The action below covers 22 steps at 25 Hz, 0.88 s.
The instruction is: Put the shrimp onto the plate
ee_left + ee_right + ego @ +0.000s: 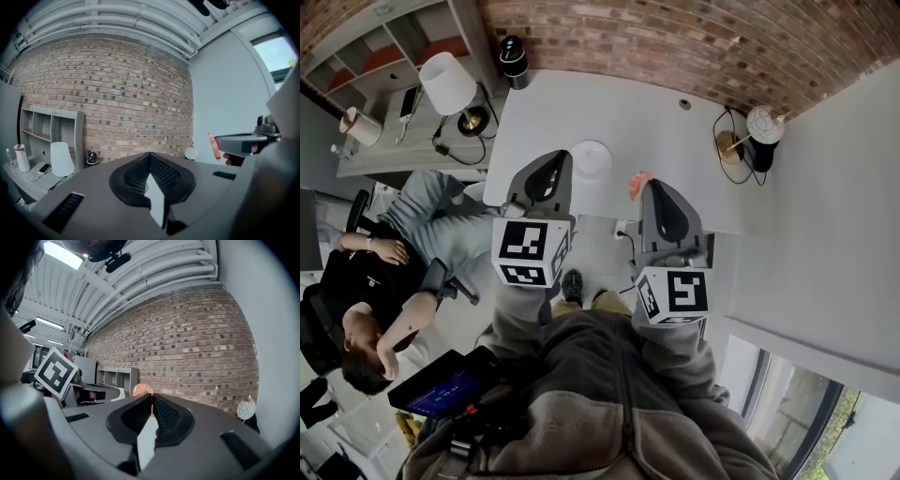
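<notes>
Head view, step: carrying; shrimp [638, 178] pinched at right gripper [645, 186] tips, near the plate [592, 157].
Left gripper [150, 155]: jaws closed, nothing between.
Next: probably move over plate, release.

The shrimp [141, 390] shows only a pink upper edge above the closed tips of the right gripper [151, 397]; the rest is hidden between the jaws; its shape cannot be told. The seated person [366, 281], far left, is cut off by the picture's edge.
</notes>
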{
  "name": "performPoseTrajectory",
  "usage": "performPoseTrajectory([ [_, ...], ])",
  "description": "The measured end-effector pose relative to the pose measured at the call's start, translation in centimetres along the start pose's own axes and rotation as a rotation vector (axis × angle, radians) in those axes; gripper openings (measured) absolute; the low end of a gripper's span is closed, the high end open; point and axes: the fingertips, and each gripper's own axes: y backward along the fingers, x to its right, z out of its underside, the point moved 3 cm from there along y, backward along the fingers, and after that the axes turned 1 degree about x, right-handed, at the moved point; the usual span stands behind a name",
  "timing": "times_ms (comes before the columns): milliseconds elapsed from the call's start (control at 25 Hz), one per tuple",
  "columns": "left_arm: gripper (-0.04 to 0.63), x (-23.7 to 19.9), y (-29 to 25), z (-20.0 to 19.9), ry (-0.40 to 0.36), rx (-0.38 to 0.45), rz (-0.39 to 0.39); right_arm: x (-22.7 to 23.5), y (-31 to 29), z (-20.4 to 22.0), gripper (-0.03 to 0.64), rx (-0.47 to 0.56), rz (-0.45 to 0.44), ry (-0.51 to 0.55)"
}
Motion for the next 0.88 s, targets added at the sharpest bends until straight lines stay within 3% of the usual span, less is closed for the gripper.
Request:
performPoseTrajectory([
  [560,0.005,-1.1,-2.9,-0.3,-0.05,-0.069,-0.099,3.4,-4.0,0.2,0.012,0.014,-0.074,-0.059],
  [880,0.005,-1.0,-3.7,4.1,0.01,-0.175,-0.099,3.3,-5.7,3.5,0.012,-0.071,-0.123,-0.077],
])
